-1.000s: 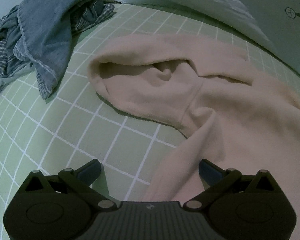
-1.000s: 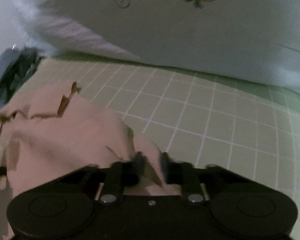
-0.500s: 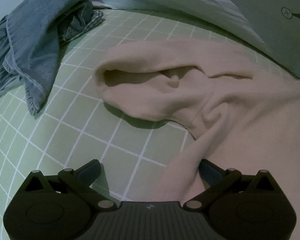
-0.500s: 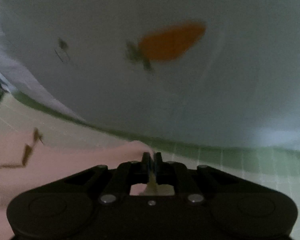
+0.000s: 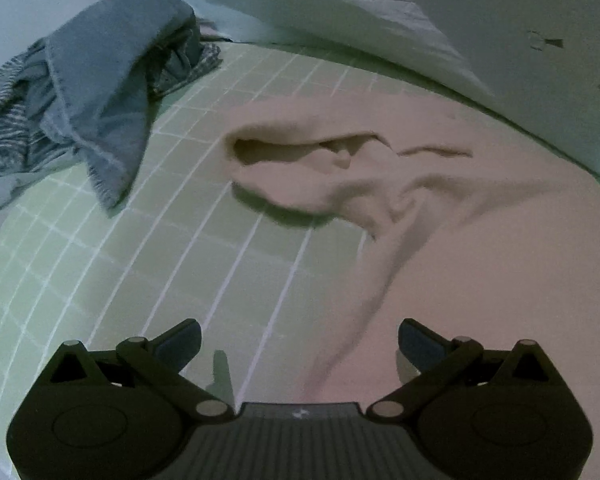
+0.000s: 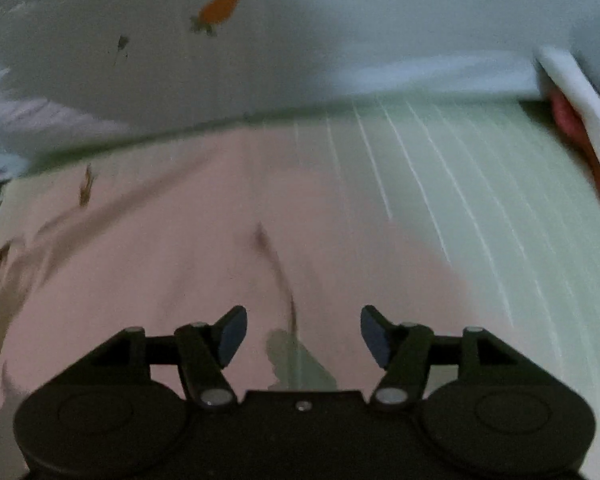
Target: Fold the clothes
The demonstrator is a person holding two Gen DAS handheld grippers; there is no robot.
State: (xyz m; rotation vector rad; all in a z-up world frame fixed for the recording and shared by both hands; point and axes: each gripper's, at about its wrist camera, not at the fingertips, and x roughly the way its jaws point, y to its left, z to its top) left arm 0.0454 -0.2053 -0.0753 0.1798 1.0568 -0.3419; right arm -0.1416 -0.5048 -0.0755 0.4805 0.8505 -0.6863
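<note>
Left gripper (image 5: 299, 340) is hovering with fingers spread wide, gripping nothing. Right gripper (image 6: 303, 332) likewise (frame blurred). Pink hoodie (image 5: 480, 240) is lying spread on the green grid sheet (image 5: 180, 240). Blue clothes pile (image 5: 100, 92) is sitting farther back left, apart from the hoodie.

My tongs (image 5: 299, 338) are matt black plastic. The pink garment (image 5: 480, 248) looks soft, fleecy cloth; the blue pile (image 5: 100, 92) coarser, denim-like; the green checked sheet (image 5: 172, 248) smooth.
</note>
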